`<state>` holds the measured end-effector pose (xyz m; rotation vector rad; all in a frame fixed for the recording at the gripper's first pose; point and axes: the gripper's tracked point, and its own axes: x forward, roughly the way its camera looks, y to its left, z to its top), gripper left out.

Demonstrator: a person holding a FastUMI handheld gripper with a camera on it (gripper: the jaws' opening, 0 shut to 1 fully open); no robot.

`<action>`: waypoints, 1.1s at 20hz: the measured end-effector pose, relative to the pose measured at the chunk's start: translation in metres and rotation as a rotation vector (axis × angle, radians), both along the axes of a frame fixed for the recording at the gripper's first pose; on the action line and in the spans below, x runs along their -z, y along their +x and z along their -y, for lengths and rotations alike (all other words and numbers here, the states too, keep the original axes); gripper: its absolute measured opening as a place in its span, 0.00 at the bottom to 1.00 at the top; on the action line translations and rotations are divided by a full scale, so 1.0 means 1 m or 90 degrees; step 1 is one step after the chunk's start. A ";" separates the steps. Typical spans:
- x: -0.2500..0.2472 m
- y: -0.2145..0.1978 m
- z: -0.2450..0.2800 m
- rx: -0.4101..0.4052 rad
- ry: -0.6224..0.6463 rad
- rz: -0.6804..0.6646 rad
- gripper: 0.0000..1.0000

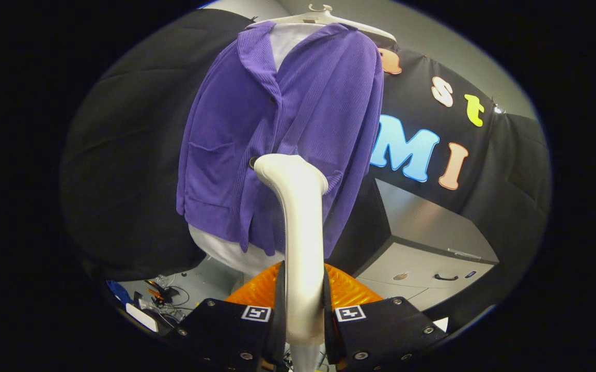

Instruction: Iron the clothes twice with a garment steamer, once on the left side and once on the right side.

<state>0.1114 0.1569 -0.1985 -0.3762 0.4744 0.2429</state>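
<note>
A purple ribbed jacket [282,129] hangs on a pale hanger [324,18] over a white shirt [287,39], whose hem shows below the jacket. My gripper [303,305] is shut on the handle of a cream garment steamer [300,232]. The handle rises straight up between my fingers. Its bent head sits near the jacket's lower front, close to a dark button [252,162] and between the two pockets. Whether the head touches the cloth I cannot tell.
A grey cabinet [427,248] with a dark drawer handle stands to the right of the jacket. An orange ribbed object [349,289] lies just beyond my fingers. Cables and small items [158,299] litter the floor at the lower left.
</note>
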 end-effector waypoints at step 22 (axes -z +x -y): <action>0.039 -0.043 -0.030 -0.108 -0.047 -0.083 0.31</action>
